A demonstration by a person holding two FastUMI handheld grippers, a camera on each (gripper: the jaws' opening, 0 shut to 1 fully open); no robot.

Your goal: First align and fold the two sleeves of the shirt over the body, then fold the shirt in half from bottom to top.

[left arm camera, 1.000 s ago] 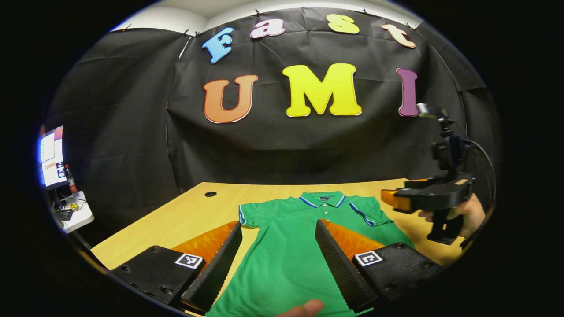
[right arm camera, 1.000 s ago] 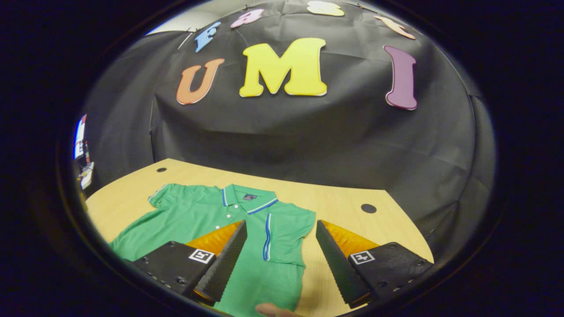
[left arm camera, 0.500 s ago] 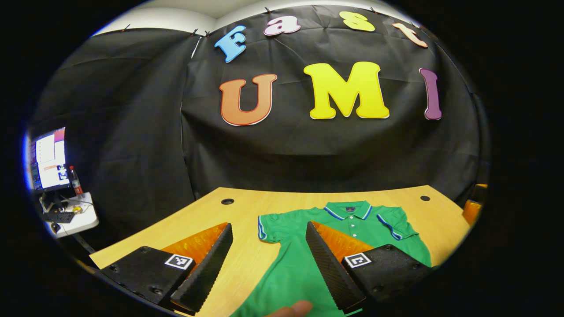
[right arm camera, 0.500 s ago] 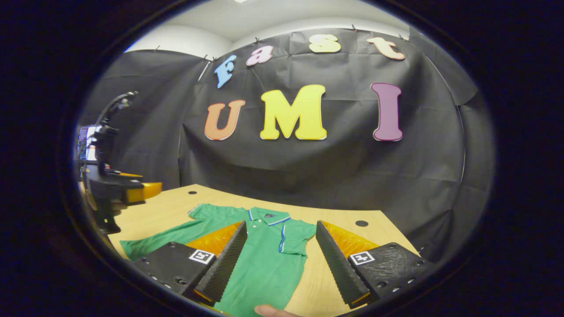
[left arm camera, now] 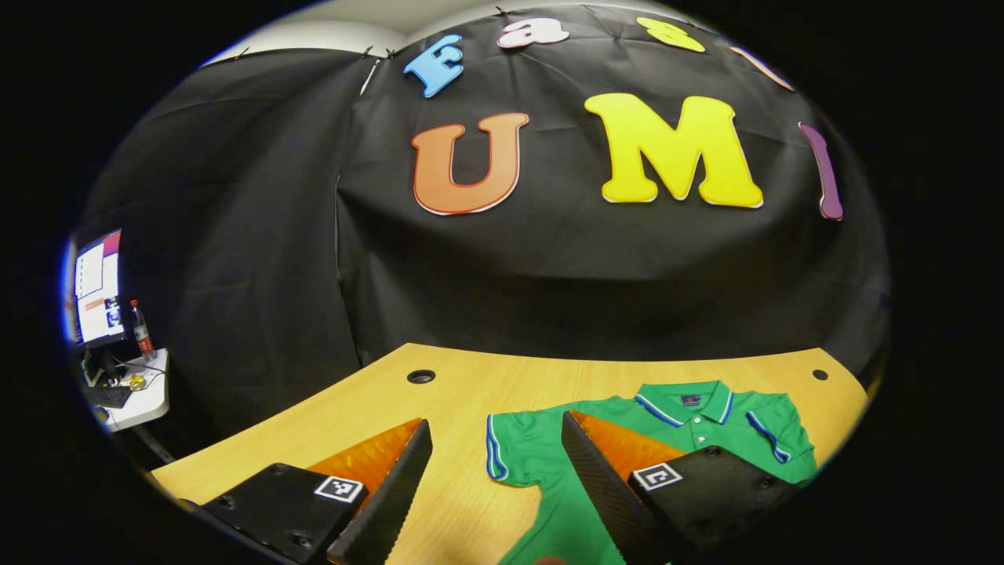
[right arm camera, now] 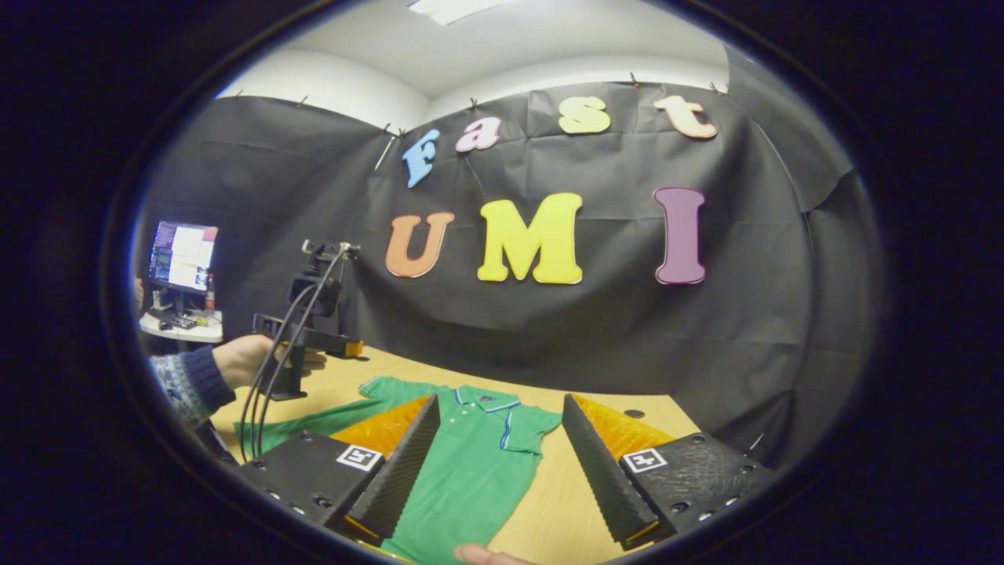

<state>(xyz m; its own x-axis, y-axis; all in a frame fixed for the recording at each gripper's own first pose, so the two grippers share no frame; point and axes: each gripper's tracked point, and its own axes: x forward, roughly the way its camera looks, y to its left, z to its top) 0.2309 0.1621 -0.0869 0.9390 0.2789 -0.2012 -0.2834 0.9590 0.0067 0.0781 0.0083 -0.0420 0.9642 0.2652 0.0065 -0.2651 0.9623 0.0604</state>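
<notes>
Shirt: green polo shirt (left arm camera: 549, 471) lies flat on the wooden desk (left arm camera: 463, 392), collar toward the booth wall, both short sleeves spread out, none folded over the body.
Writing: a small dark label (left arm camera: 690, 400) sits inside the shirt collar; too small to read. Square black-and-white marker tags (left arm camera: 657, 475) sit on the gripper bodies; they carry a pattern, no text.
Left gripper: the left gripper (left arm camera: 494, 486) has its jaws wide apart, holding nothing, raised above the desk; the shirt's sleeve edge with its blue-white stripe shows between the fingers.
Right gripper: the right gripper (right arm camera: 498, 463) also has its jaws wide apart and empty, above the shirt's body; the striped sleeve lies between its fingers.
Hand: a hand (right arm camera: 247, 359) in a patterned knit sleeve holds the left gripper's handle, beside the shirt's far sleeve.
Off desk: a lit monitor (right arm camera: 182, 256) and a bottle (left arm camera: 141, 329) on a side table, well apart from the shirt.
</notes>
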